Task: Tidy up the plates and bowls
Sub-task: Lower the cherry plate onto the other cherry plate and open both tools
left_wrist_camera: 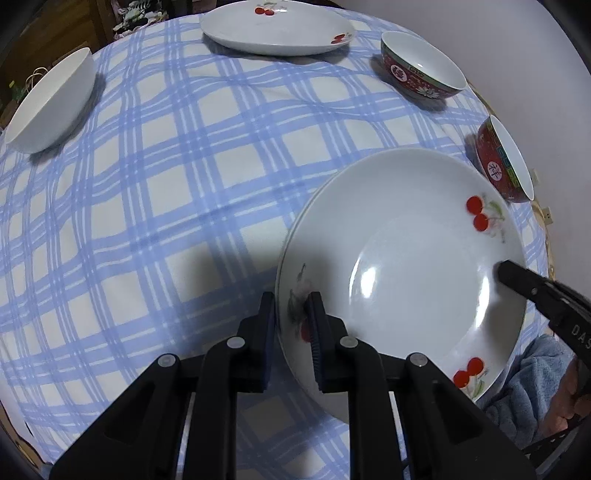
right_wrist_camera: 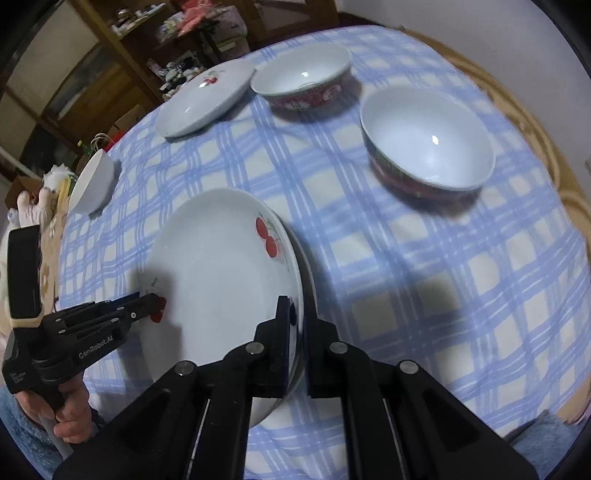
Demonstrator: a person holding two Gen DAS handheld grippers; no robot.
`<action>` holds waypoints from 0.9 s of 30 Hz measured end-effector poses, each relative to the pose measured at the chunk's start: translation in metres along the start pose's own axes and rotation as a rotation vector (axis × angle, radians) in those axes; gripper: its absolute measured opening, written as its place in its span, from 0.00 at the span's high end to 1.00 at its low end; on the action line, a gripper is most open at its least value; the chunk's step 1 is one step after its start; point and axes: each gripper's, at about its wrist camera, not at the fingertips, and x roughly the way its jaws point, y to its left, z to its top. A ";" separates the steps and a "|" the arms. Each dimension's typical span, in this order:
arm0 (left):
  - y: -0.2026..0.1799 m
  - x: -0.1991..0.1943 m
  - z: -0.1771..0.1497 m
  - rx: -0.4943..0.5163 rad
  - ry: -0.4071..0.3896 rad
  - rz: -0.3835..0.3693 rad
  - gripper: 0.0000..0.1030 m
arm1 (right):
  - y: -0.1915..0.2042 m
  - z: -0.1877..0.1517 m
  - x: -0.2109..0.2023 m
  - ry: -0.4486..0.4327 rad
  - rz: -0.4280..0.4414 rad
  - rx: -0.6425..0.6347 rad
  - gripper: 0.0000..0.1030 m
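Both grippers are clamping the cherry plate point(left_wrist_camera: 406, 258) by opposite rims: left gripper point(left_wrist_camera: 293, 317) pinching the left edge, right gripper point(right_wrist_camera: 297, 325) pinching the right edge. The plate is hanging just above the checked tablecloth point(left_wrist_camera: 166, 203), near the table's front edge. A second cherry plate point(left_wrist_camera: 275, 27) is sitting well apart at the far side (probably the stacking spot), straight ahead of both claws, neither hand clearly nearer.
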 end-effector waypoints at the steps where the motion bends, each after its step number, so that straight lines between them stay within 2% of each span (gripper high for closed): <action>1: 0.001 0.000 0.000 -0.008 0.002 -0.005 0.84 | -0.001 0.000 0.000 -0.002 0.006 0.006 0.93; 4: 0.004 0.001 0.001 -0.018 0.007 -0.013 0.83 | -0.002 0.000 0.000 -0.009 0.009 0.014 0.93; 10: -0.001 0.002 -0.001 0.000 -0.003 0.011 0.82 | 0.006 -0.001 -0.002 -0.024 -0.041 -0.022 0.92; 23: -0.005 -0.002 -0.008 0.005 0.043 0.017 0.81 | 0.005 -0.001 -0.001 -0.012 -0.080 -0.050 0.92; 27: -0.004 -0.002 -0.009 -0.007 0.056 0.007 0.80 | -0.003 -0.004 0.000 0.011 -0.049 -0.023 0.92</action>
